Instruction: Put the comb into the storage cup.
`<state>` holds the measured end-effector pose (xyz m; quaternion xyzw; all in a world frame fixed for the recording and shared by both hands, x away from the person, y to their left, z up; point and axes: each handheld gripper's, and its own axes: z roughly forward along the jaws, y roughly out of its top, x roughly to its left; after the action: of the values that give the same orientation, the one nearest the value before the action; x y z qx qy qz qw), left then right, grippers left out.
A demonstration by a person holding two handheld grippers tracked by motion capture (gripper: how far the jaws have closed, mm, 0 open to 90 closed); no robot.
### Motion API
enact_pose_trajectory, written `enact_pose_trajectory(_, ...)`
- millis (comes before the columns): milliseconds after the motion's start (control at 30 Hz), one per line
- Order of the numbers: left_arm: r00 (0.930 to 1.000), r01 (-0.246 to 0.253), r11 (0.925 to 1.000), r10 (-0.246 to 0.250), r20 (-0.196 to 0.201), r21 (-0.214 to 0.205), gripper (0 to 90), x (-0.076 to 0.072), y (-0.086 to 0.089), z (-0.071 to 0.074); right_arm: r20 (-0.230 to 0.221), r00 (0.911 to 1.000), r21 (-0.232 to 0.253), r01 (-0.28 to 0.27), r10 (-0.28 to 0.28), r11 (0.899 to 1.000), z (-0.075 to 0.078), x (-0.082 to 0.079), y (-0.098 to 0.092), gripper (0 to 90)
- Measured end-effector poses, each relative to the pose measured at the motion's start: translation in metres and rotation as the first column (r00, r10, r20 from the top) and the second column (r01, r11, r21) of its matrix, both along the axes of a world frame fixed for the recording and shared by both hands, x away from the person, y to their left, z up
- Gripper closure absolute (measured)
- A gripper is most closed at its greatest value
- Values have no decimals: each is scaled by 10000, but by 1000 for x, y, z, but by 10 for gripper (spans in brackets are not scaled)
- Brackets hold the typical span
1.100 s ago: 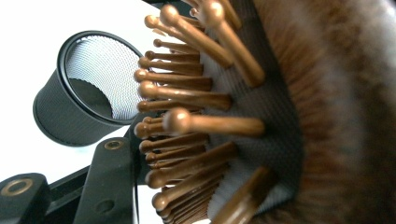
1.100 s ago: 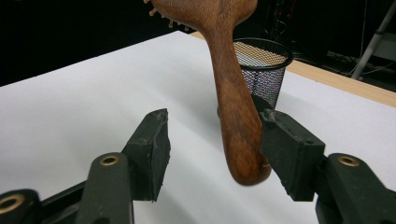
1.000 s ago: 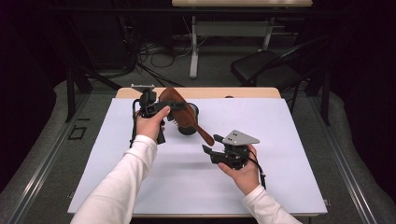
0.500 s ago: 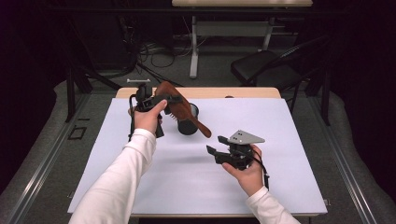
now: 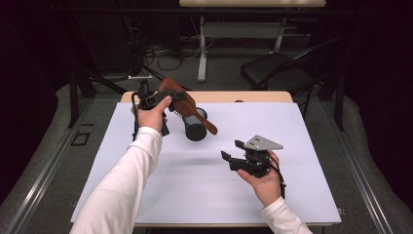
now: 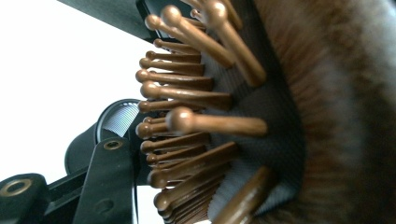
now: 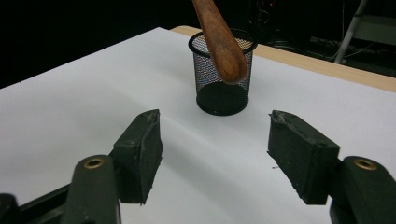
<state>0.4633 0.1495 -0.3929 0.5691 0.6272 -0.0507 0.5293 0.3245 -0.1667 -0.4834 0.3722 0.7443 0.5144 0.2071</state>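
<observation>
The left hand-held gripper [image 5: 158, 100] is clamped on the head of a wooden paddle hairbrush [image 5: 182, 105], lifted clear of the white surface [image 5: 146, 195]. In the left gripper view the brush's round-tipped wooden bristles [image 6: 196, 123] and dark cushion pad sit right up against the camera, the bristles pointing across the view toward the gripper's own black jaw at the lower left. From this gripper the brush runs out and downward, its handle [image 5: 207, 124] slanting over the mouth of a black wire-mesh pen cup [image 5: 195, 127]. The cup stands upright on the surface just beyond and below the left gripper, between the two grippers. Whether the handle touches the cup's rim cannot be told.

The right hand-held gripper [image 5: 233, 152] is held low over the surface, well apart from the cup and pointing toward it. Its jaws stand spread with nothing between them and have just been opening. Seen along them, the cup [image 7: 222, 74] lies straight ahead, with the handle's rounded end [image 7: 224, 46] hanging in front of its upper rim.
</observation>
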Motion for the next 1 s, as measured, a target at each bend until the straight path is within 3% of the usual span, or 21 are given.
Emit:
enact_pose_trajectory(400,9989,-450,9990,450,105,-20,467,8,3,2,-258,9997,172,-18,23,9999,1,3,-5,236)
enact_pose_trajectory(533,9979,-604,9982,605,211,-30,466,11,5,2,-275,9995,-154,160,-164,9998,2,2,-4,183)
enact_pose_trajectory(800,9957,-883,9960,886,267,-142,466,16,10,0,-386,9992,180,131,-124,9998,6,-1,-8,132)
enact_pose_trajectory(1000,9943,-1039,9946,1039,221,-32,462,16,13,0,-637,9979,23,-96,97,10000,6,1,-7,45)
